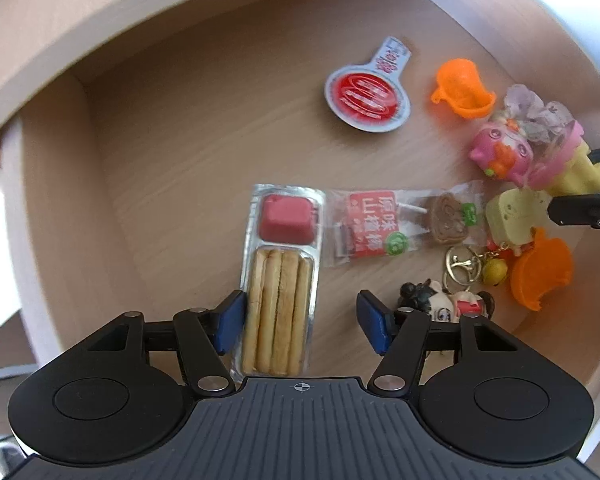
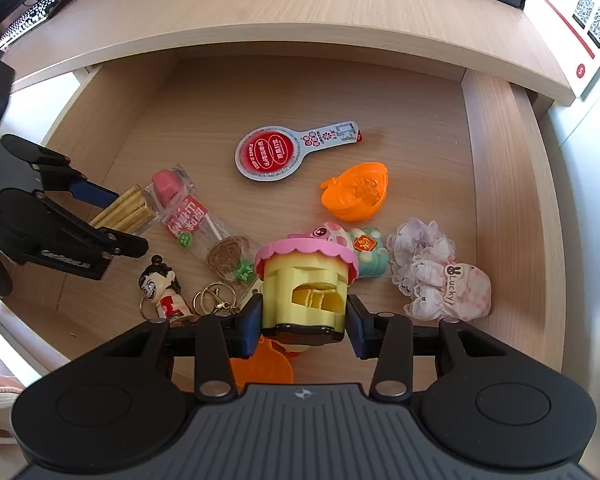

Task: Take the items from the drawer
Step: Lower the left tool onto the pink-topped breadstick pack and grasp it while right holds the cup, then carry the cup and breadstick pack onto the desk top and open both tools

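Your right gripper (image 2: pixel 303 326) clamps the rigid yellow cupcake toy (image 2: pixel 306 284) by its flat sides. Your left gripper (image 1: pixel 300 320) gapes around the light, crushable biscuit pack (image 1: pixel 278 304); pinch its long edges gently.

In your drawer (image 2: pixel 496 168), the lollipop (image 2: pixel 204 232) lies right of the biscuit pack (image 2: pixel 140 208); the lidded cup (image 2: pixel 276 154) lies behind it.

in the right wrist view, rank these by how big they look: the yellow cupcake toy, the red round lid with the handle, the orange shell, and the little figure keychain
1. Yellow cupcake toy, though it sits nearest the camera, between the right tool's pads, which inflates it.
2. Red round lid, counting its handle.
3. Orange shell.
4. Figure keychain, clearly smallest.
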### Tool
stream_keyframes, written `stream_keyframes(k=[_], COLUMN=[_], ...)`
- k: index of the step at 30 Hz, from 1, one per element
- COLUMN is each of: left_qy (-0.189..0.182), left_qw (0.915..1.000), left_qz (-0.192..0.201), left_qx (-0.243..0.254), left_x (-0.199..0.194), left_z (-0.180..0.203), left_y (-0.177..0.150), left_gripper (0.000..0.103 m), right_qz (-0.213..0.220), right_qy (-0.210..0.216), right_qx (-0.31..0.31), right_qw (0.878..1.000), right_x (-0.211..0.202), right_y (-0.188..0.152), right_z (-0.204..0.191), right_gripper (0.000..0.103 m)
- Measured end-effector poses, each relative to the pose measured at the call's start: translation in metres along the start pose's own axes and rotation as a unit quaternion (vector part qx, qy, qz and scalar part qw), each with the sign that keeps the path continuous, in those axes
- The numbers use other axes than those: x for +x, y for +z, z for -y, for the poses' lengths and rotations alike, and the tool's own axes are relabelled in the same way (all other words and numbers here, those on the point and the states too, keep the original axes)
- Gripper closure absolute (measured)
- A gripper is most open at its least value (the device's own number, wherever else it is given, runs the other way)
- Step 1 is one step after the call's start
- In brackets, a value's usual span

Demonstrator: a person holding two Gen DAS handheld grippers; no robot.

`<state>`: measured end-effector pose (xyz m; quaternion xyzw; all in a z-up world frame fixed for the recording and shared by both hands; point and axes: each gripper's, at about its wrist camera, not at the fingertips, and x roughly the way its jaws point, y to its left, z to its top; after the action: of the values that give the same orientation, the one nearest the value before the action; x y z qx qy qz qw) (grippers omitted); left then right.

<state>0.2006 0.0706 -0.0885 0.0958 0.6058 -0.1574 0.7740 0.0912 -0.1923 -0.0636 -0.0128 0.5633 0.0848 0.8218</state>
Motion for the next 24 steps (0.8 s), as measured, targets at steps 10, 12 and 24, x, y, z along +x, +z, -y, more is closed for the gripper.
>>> stream_keyframes(k=[10,12,24], left_qy=[-0.018,-0.05,-0.042], left_qw=[0.9991,0.9949,0.9452], left_qz=[0.032,0.079,0.307], left_qx=[-0.024,-0.039,-0.104], left_x=[-0.033,-0.062,-0.152], left_z=[0.003,0.003,-0.022], left_y=[-0.014,-0.012,0.111], left_gripper=[0.068,0.069,0.069], right_qz=[0.028,0.048,0.232], right_qy=[0.008,0.007,-0.057], right_qx=[0.026,0.04,0.087], right_qw=[0.999,0.998,0.967], right_x=[-0.03,-0.046,-0.103], right_y=[0.001,0.005,0.115], right_z=[0.002,0.007,0.049], right_gripper=[0.061,0.061,0.061])
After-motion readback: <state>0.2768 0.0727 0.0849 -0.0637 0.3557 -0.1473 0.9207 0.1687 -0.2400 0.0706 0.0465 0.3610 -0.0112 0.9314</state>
